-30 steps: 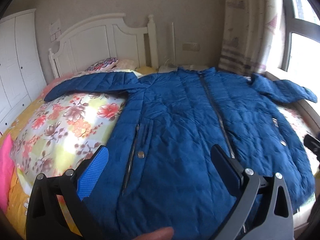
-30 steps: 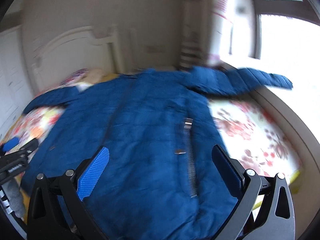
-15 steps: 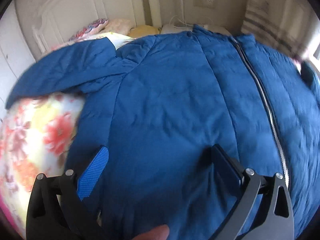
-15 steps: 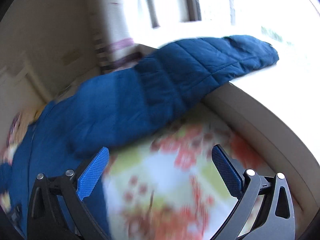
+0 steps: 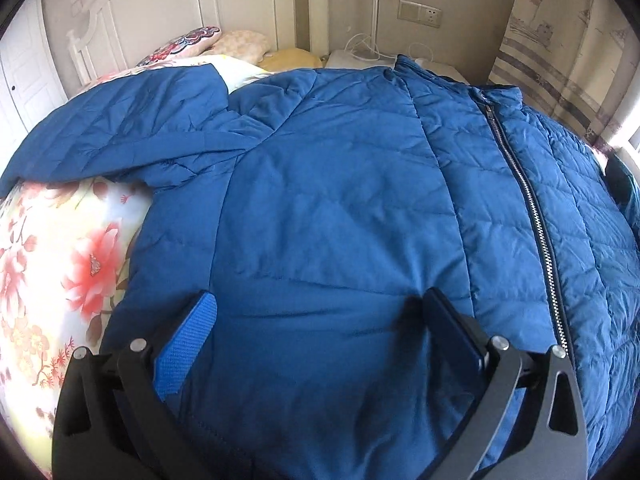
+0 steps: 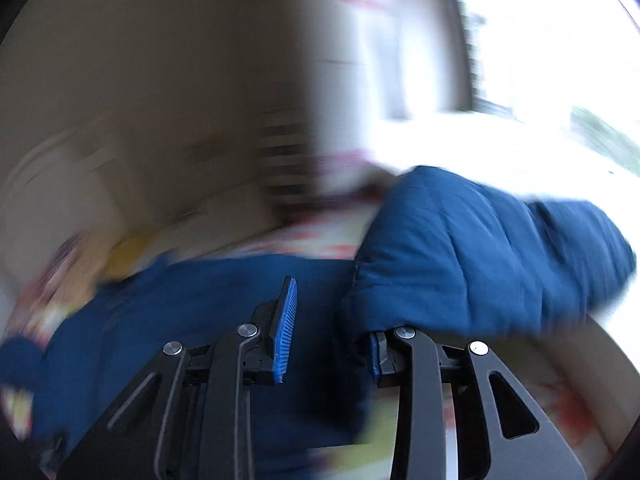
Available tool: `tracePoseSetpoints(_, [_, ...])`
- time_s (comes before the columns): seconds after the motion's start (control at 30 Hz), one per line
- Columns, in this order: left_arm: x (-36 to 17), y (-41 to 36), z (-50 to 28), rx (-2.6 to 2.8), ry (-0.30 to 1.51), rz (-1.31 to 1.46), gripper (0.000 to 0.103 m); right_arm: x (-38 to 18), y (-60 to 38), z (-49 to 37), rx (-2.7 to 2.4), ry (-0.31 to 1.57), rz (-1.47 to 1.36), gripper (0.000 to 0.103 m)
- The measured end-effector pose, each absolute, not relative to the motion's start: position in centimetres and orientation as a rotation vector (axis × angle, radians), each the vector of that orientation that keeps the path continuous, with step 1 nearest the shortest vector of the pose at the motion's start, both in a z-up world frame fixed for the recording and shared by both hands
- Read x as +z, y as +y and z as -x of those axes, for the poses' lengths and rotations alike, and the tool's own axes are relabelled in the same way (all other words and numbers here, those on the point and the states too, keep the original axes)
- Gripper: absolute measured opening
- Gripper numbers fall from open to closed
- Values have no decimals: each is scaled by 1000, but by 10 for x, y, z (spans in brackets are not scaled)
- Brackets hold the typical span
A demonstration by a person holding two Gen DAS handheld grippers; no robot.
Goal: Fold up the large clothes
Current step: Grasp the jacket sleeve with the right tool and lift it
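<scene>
My blue quilted puffer jacket lies zip-up and spread flat on the floral-sheeted bed, and my left gripper hovers over its chest with jaws wide apart, gripping nothing. My right gripper has just been closing its jaws on the jacket's right sleeve, which bunches up at about 1 o'clock in that blurred view; whether the pads are biting yet I cannot tell. I judge this the first sleeve fold, so next comes carrying that sleeve across the chest.
</scene>
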State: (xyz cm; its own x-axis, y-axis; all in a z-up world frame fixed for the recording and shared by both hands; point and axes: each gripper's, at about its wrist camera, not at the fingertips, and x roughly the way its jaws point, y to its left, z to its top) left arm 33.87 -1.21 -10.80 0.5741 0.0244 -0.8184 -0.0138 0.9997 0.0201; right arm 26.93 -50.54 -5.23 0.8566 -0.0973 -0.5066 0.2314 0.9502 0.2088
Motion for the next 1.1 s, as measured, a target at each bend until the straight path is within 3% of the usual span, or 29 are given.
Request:
tracePoseSetpoints(0.2, [-108,-10,-336,16,950,-5,101,-70,-329,-279,283,650,184,34])
tracePoseSetpoints(0.3, [-107,-10,-335,12,946,-1,101,-124,-261,-275,347,843,469,55])
tracePoseSetpoints(0.4, [-106,-8,-333,4,942,10,101,-121,-277,-265,328,837,376,66])
tracePoseSetpoints(0.5, [-106,-7,-333,-6,940,11,101,-101,-317,-244,340,857,129,66])
tracePoseSetpoints(0.63, [-102,-7,-329,-53,925,18,100,-75,-386,-197,183,726,-90,66])
tracePoseSetpoints(0.73, [-88,-21,-310,-137,914,-43,88,-79,-453,-167,19,671,-293,66])
tracePoseSetpoints(0.83, [-48,-71,-274,-271,818,-191,88,-106,-505,-160,-132,698,-457,60])
tracePoseSetpoints(0.9, [-23,-112,-256,-339,727,-321,89,-126,-517,-160,-157,727,-515,50])
tracePoseSetpoints(1.1, [-5,-251,-273,-538,673,-522,92,-119,-498,-164,-203,704,-382,49])
